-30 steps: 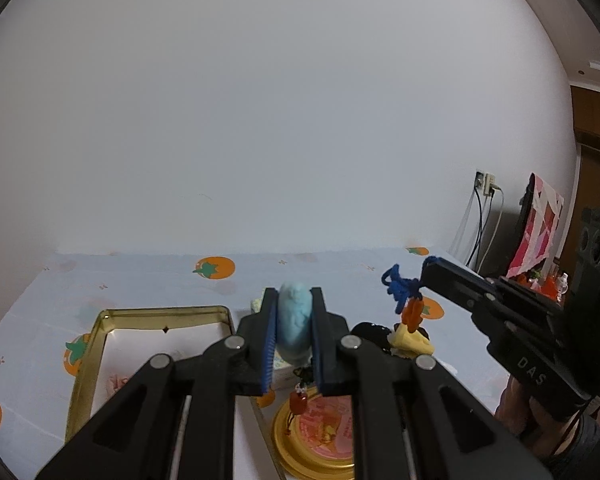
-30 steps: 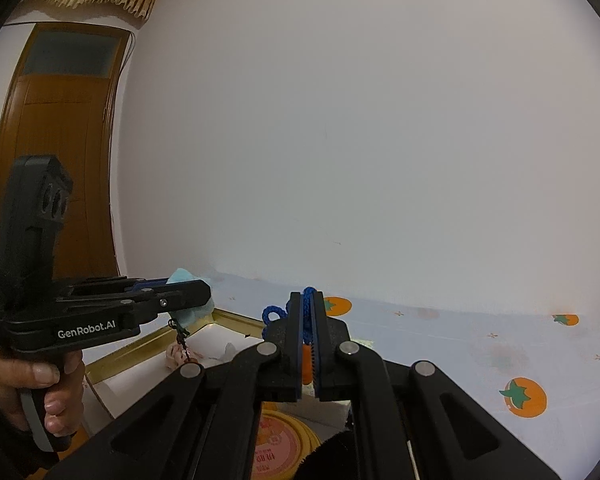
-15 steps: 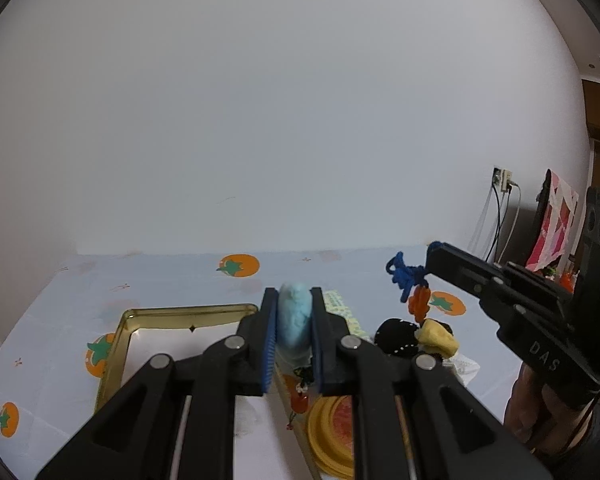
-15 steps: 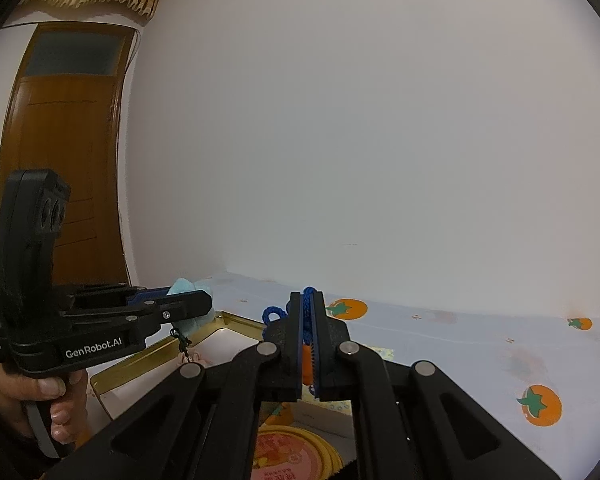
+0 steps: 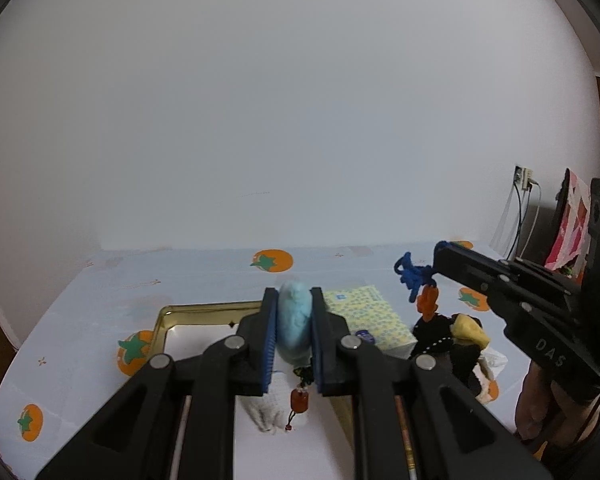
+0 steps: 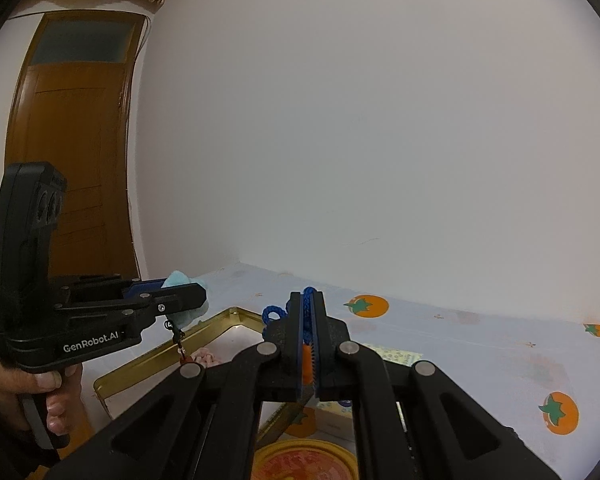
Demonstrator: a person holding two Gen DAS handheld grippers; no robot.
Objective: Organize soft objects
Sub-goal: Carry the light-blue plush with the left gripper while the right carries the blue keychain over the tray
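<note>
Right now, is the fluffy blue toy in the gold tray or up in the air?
Up in the air. The left gripper squeezes the blue toy above the gold tray; its charm dangles freely.

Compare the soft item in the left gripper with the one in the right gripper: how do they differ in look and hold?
The light blue plush is a plump pad that keeps the left gripper jaws spread apart; the blue cord toy is thin, so the right gripper jaws sit nearly closed. A small red charm hangs below the plush; an orange piece and black-and-yellow parts hang below the cord. Both are clamped and lifted above the table.
</note>
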